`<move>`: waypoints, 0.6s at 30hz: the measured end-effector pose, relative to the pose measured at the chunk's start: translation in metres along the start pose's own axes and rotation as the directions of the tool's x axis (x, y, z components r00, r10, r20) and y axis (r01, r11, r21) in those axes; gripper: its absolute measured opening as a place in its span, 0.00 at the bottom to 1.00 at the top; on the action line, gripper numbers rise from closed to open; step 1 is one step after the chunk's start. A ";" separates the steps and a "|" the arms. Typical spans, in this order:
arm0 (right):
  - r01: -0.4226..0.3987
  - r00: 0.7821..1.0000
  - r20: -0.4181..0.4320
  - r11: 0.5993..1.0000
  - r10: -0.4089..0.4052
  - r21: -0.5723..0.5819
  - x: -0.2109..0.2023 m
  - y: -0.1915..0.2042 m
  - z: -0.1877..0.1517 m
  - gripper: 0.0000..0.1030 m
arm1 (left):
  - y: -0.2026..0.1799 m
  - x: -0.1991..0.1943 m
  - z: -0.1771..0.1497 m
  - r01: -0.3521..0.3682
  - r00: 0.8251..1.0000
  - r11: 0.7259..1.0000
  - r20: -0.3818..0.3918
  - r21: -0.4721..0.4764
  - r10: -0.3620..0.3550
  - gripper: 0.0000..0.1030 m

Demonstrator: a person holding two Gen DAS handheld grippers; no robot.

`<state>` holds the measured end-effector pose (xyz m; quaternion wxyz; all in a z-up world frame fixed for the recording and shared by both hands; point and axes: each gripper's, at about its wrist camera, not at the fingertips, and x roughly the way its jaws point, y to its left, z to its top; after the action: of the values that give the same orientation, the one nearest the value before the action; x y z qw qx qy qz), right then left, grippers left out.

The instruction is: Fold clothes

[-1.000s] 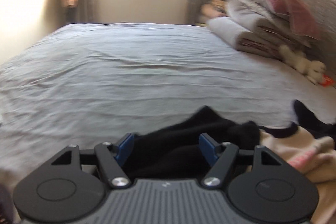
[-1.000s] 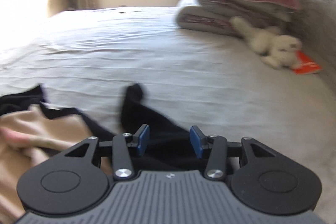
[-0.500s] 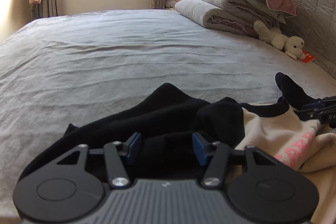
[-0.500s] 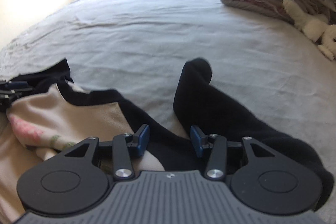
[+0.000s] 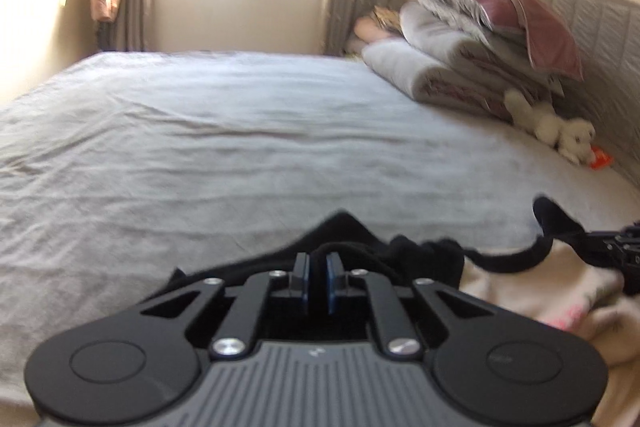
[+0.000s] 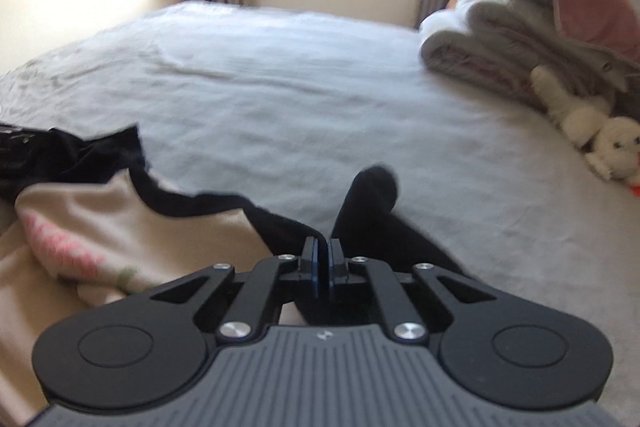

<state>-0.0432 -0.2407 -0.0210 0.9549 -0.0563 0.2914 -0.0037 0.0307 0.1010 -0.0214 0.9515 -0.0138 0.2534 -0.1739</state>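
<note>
Both grippers have closed since before: the left gripper [image 5: 316, 277] and right gripper [image 6: 321, 267] now pinch the black-and-cream sweater [image 6: 120, 227], jaws nearly together, on the bed [image 5: 240, 147].

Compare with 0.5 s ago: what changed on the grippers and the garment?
Both grippers closed. The left gripper, open before, is now shut on the garment's black sleeve. The right gripper likewise closed, on black fabric beside the cream panel. Both views are blurred now, so the grippers are moving; the direction is unclear. The garment lies in roughly the same spot on the bed; the folded bedding and plush toy are unchanged.
</note>
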 end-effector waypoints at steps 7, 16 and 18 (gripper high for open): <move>0.167 0.974 0.157 0.986 -0.163 -0.015 -0.011 0.006 0.024 0.05 | -0.009 0.008 0.020 -0.092 0.988 0.996 0.123 -0.002 0.091 0.08; 0.328 0.914 0.274 0.942 -0.299 -0.066 0.041 0.000 0.070 0.05 | -0.017 0.066 0.072 -0.193 0.963 0.980 0.199 0.045 0.181 0.08; 0.356 0.904 0.284 0.931 -0.321 -0.080 0.059 0.000 0.078 0.05 | -0.021 0.083 0.079 -0.220 0.958 0.974 0.203 0.062 0.204 0.08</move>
<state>0.0490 -0.2348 0.0103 0.9644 -0.1679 0.1461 -0.1430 0.1298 0.0480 0.0100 0.9847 0.0364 0.1511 -0.0792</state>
